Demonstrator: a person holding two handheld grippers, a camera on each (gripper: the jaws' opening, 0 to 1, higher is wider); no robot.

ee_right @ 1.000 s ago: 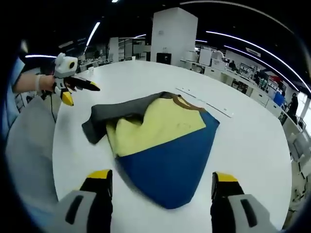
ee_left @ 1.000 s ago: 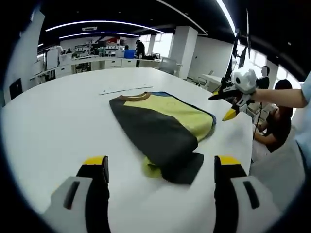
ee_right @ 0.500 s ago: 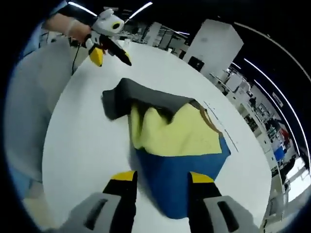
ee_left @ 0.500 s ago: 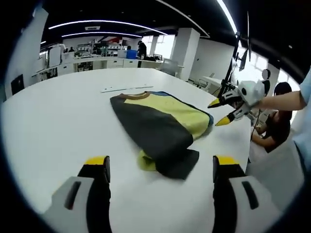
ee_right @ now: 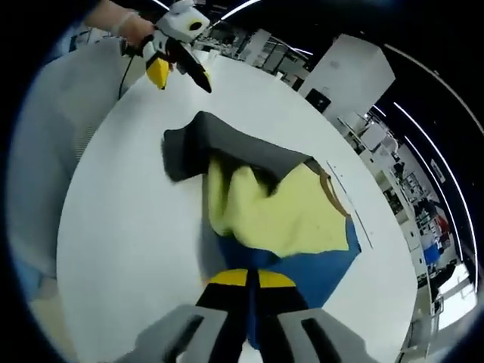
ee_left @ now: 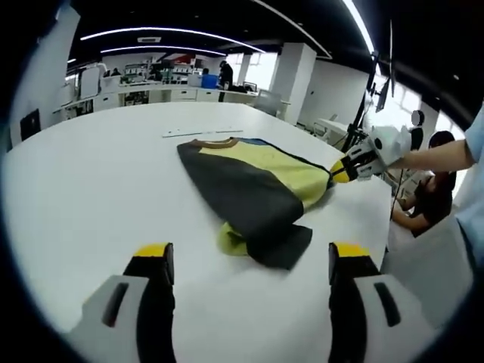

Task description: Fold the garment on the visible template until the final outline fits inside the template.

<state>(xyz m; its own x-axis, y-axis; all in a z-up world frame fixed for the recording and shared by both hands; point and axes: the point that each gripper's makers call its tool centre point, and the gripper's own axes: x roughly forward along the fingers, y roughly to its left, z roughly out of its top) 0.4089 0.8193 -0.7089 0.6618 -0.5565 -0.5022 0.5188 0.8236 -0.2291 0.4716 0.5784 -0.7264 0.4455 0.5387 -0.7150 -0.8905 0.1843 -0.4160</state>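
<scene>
Two tongs are at work, and one has just changed: the right gripper (ee_right: 246, 278), which half a second ago stood open over the blue part of the garment (ee_right: 265, 204), now has its yellow tips pressed together on the blue edge — it looks clamped on the cloth. In the left gripper view the same tool (ee_left: 344, 169) shows at 3 o'clock of the shirt (ee_left: 253, 189), its tips touching the hem where a second ago they hung apart above the table (ee_left: 83, 189).

The left gripper (ee_left: 246, 261) hovers with its jaws wide apart and nothing between them, near the dark sleeve end at 6 o'clock of the garment; in the right gripper view it (ee_right: 178, 64) sits at 11 o'clock, clear of the cloth.

The garment lies partly folded in the middle of the white table — grey over yellow, blue beneath. A thin strip (ee_left: 203, 134) lies beyond the collar at 12 o'clock. Judging by the fresh grip, the next fold of the blue side is about to begin.
</scene>
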